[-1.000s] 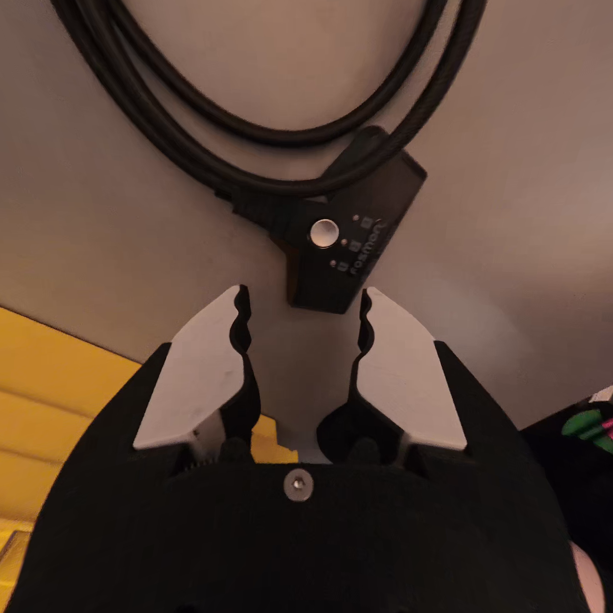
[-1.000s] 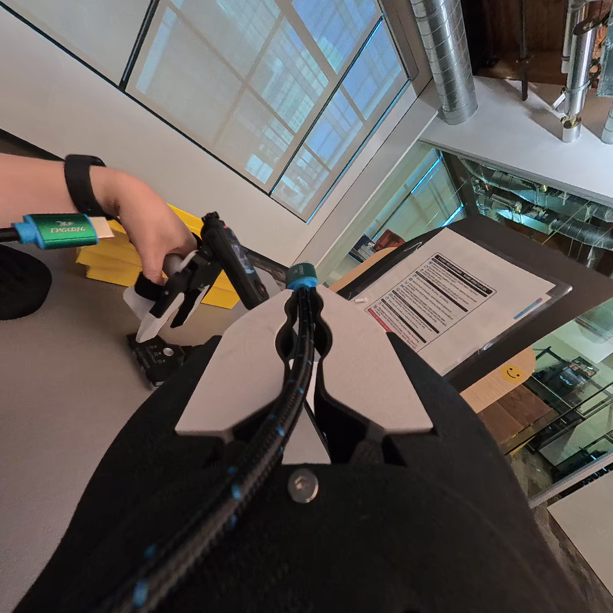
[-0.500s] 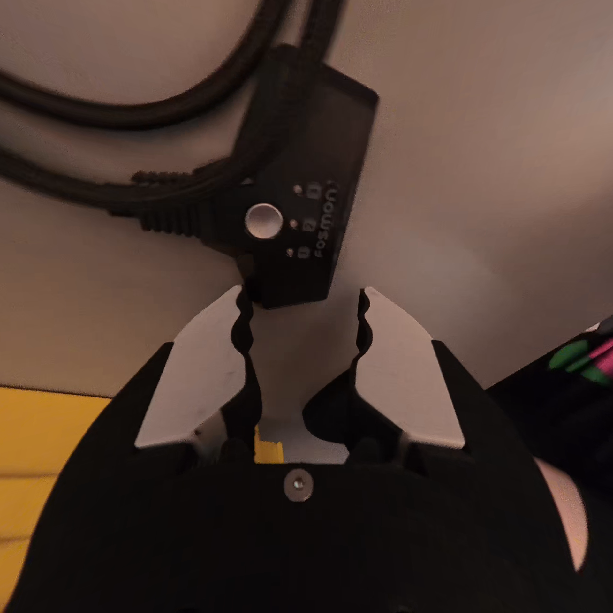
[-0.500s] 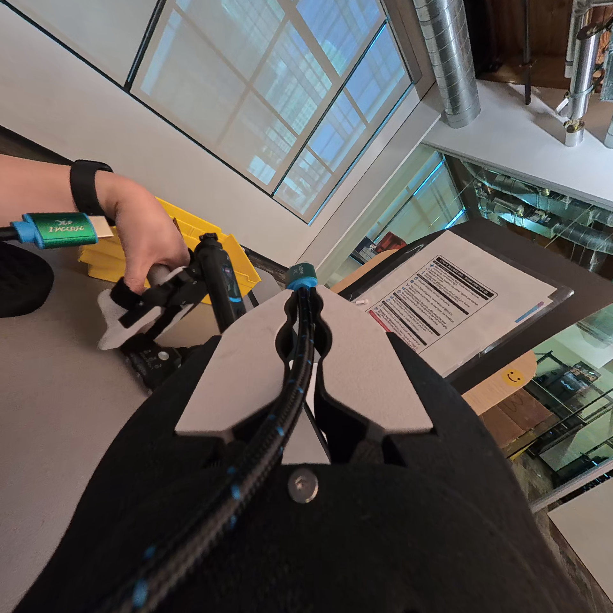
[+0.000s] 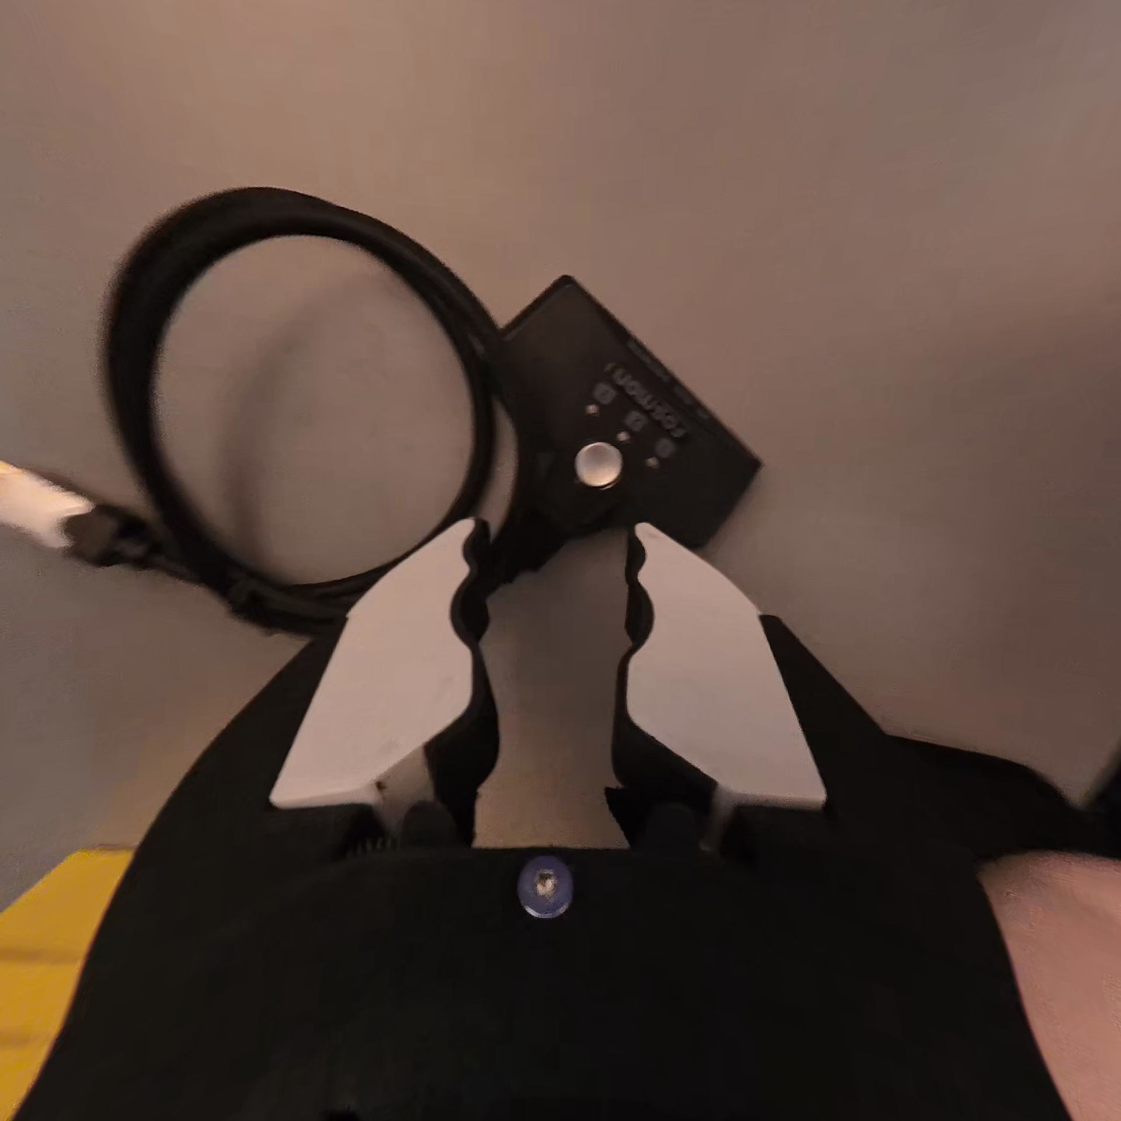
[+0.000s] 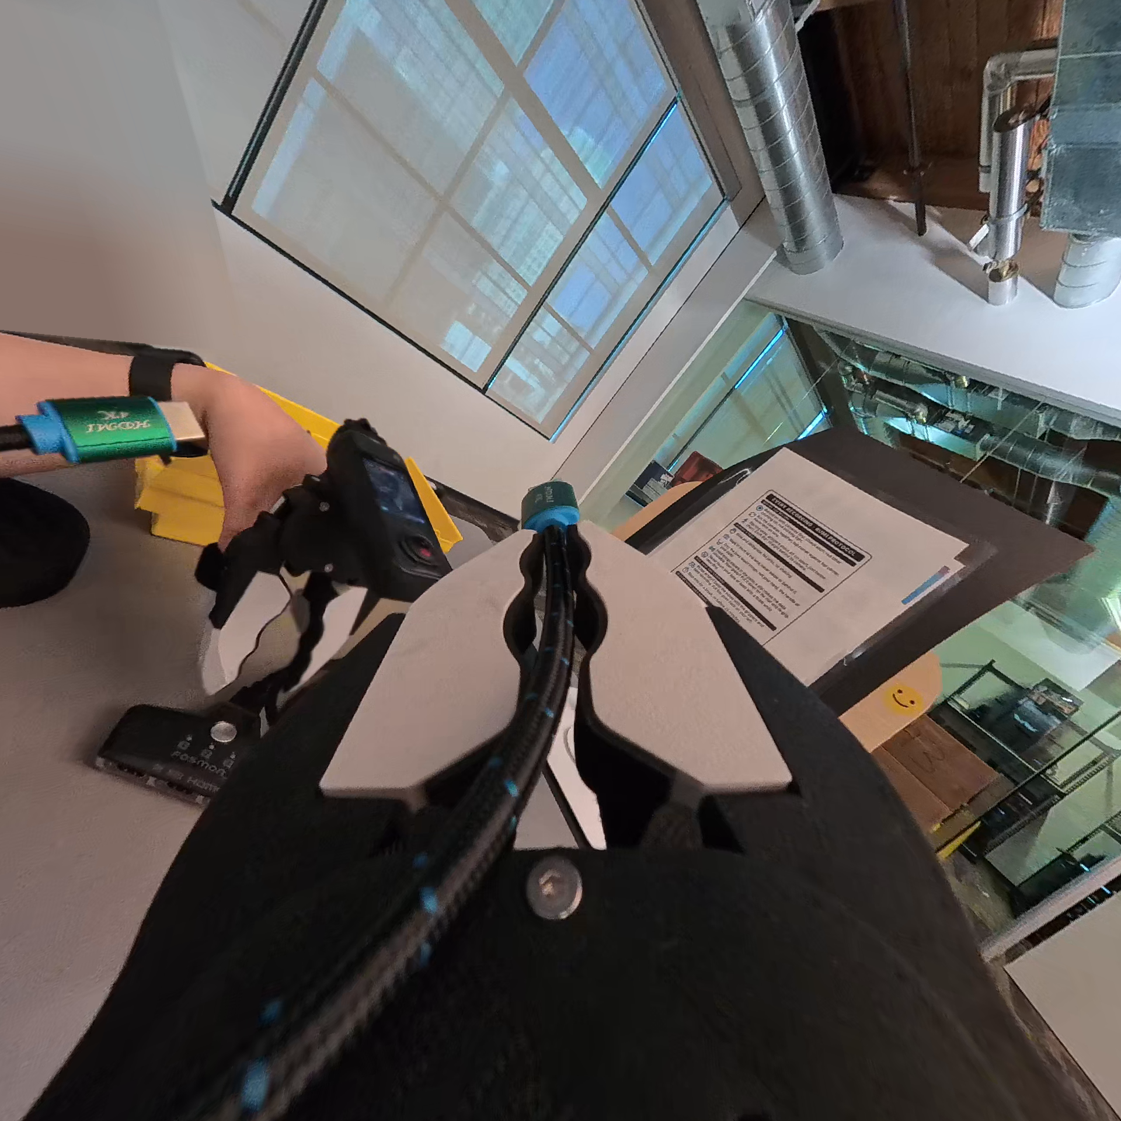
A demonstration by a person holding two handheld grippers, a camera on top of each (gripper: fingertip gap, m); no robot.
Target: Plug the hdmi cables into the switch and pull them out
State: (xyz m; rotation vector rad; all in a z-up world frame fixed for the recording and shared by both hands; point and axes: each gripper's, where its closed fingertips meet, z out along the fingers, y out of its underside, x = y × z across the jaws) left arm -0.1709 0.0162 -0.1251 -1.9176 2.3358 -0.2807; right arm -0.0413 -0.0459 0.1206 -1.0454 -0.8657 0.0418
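Note:
The black HDMI switch (image 5: pixel 625 412) lies flat on the grey table (image 5: pixel 788 182), with a silver button on top. Its own black cable (image 5: pixel 130 376) lies in a loop to the left, and its plug end (image 5: pixel 91 534) is at the left edge. My left gripper (image 5: pixel 555 537) is open and empty, with its tips just short of the switch's near end, where that cable leaves it. My right gripper (image 6: pixel 555 546) is shut on a black-and-blue braided HDMI cable (image 6: pixel 546 685), whose green plug (image 6: pixel 549 500) sticks out past the tips. In the right wrist view the left gripper (image 6: pixel 273 667) hovers over the switch (image 6: pixel 164 758).
A second green HDMI plug (image 6: pixel 109 427) hangs in the air at the left. Yellow bins (image 6: pixel 182 491) stand behind the person's hand (image 6: pixel 242 437). A black board with a printed sheet (image 6: pixel 819 558) stands to the right, beyond the table edge. There is about 30 centimeters between the tips of the two grippers. The black HDMI switch (image 5: pixel 625 412) sits 4 centimeters or so from the ends of my left fingers.
My left gripper has swung round the switch, which now lies turned, with its cable loop to the left. The jaws stay open. My right gripper still holds the braided cable.

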